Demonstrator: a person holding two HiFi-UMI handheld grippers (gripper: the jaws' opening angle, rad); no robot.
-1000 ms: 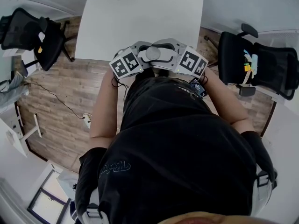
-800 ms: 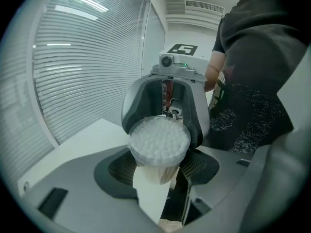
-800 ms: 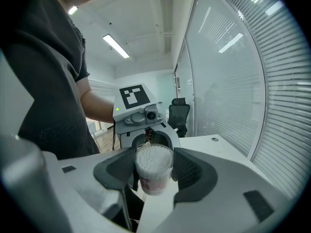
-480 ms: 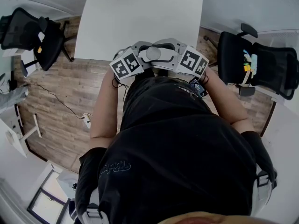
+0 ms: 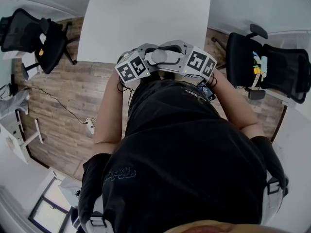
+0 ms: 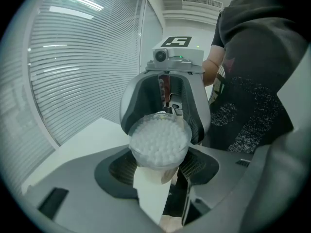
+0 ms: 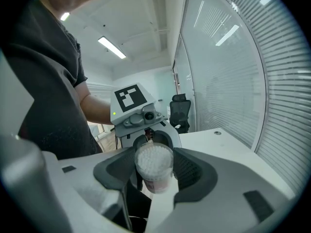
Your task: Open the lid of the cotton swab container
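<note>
The cotton swab container [image 6: 159,141] is a clear round tub packed with white swab heads, seen end-on in the left gripper view. It sits between the dark pads of my left gripper [image 6: 160,165], which is shut on it. My right gripper [image 6: 165,106] faces it from the far end. In the right gripper view the container [image 7: 154,166] shows a pink label, and my right gripper [image 7: 154,174] is shut on it, with the left gripper [image 7: 144,130] opposite. In the head view both grippers [image 5: 146,56] [image 5: 183,53] meet nose to nose at chest height. The lid's seam is not discernible.
A white table [image 5: 146,18] lies just beyond the grippers. Black office chairs stand at the left [image 5: 34,33] and right [image 5: 272,67] on a wooden floor. Slatted window blinds [image 6: 73,67] run along one side. The person's dark shirt fills the lower head view.
</note>
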